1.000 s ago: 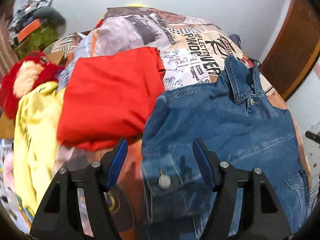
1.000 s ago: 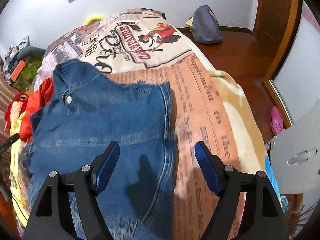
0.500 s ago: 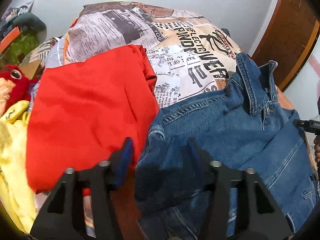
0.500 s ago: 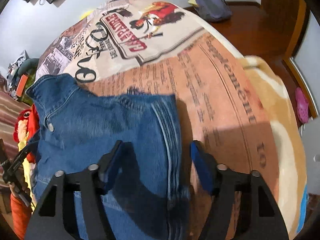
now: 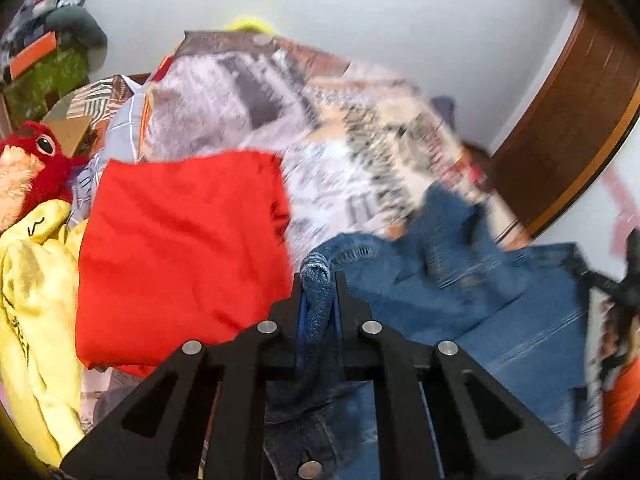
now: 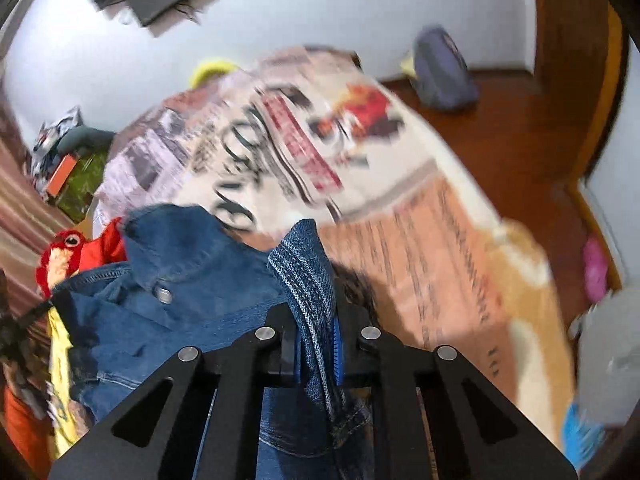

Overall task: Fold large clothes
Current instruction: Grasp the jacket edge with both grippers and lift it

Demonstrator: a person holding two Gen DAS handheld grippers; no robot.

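Observation:
A blue denim jacket lies on the printed bedspread. In the left wrist view my left gripper is shut on a bunched fold of the jacket's left edge, which sticks up between the fingers. In the right wrist view my right gripper is shut on the jacket's right edge, a stitched seam rising between the fingers. Both edges are lifted off the bed. The collar and a metal button show left of the right gripper.
A folded red garment lies left of the jacket, with a yellow garment and a red plush toy further left. The bed's right edge drops to a wooden floor holding a grey bag. A wooden door stands far right.
Both grippers went from open above the jacket to shut on its left and right edges. Both have lifted, pulling the denim up off the bedspread.

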